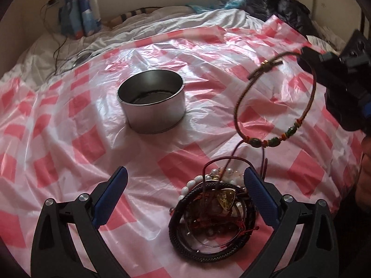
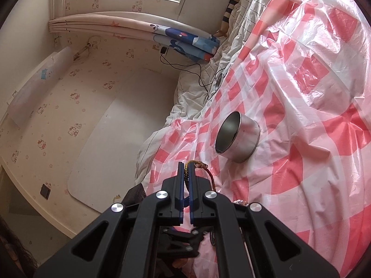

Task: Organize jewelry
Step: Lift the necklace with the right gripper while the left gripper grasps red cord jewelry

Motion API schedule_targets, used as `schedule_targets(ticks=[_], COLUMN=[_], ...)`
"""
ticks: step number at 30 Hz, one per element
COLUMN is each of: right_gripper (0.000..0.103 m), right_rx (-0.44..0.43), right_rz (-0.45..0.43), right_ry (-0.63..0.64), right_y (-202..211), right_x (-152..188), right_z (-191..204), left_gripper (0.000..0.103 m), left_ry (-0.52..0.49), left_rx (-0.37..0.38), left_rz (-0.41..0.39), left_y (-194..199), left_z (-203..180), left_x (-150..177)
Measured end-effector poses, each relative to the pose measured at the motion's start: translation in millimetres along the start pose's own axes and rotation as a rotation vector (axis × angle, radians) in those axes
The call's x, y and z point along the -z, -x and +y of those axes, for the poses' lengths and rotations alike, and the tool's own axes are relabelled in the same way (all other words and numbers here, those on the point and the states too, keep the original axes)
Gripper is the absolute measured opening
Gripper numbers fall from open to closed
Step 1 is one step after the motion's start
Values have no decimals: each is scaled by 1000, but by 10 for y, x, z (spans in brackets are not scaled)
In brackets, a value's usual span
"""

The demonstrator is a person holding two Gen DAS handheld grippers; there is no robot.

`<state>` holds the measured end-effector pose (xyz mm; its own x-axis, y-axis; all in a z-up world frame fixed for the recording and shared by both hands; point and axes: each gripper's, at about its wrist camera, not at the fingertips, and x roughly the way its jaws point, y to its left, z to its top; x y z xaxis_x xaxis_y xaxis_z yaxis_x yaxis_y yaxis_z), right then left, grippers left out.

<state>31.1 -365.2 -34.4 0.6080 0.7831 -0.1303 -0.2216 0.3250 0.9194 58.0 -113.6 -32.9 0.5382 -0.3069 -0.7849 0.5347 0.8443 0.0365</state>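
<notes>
Pink-and-white checked plastic sheeting (image 1: pixel 162 64) covered the bed, and both grippers worked above it. In the left wrist view the left gripper (image 1: pixel 185 185) pointed steeply down from the bottom of the frame, its two blue-padded fingers (image 1: pixel 111 197) spread wide and holding nothing; the heap of jewelry (image 1: pixel 213 208) lay on the sheet at lower centre, close against the inner side of the right-hand finger. The right gripper (image 1: pixel 308 56) came in from the upper right edge of that view, roughly level. Its jaws were pressed together on the cord of one beaded bracelet (image 1: pixel 276 99), which hung below them as an open loop with green beads at its lowest part, clear of the sheet and above the heap. In the right wrist view the same cord (image 2: pixel 186 173) showed pinched between the two closed pads at lower centre. One round metal tin (image 1: pixel 151 104), lidless, stood on the sheet in the middle of the left wrist view, well apart from the heap. The pieces in the heap were too tangled to count.
</notes>
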Motion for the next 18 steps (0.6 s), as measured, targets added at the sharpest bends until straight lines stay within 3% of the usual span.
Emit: schedule_targets(ticks=[4,5,6,7,9,11,18], right_gripper=[4,4,4,4,4,4,5], right_rx=[-14,-17,-19,-20,-19,-19,-27], right_rz=[-9,-14,-18,-23,-32,-40,-63], right_ry=[-2,-2,-3,-5,-10,-18,-23], right_y=[28,37,49,61,81,98,145], right_x=[-12,-17,-23,-29,-40,-50,-73], right_z=[5,3,0,-6,-16,-35,-43], left_gripper=[96,88,66,55,11,2,2], left_ry=[-33,-26,-16,3,67,102,253], left_rx=[48,75,104,140,213,234,426], left_rz=[11,-3,-12,-5,-1,-29,-154], left_y=[-80,-70,-54,-52,-56,14,324], left_z=[-122,-123,-114,-98,1,83,367], left_x=[-5,8,6,5,11,9,-14])
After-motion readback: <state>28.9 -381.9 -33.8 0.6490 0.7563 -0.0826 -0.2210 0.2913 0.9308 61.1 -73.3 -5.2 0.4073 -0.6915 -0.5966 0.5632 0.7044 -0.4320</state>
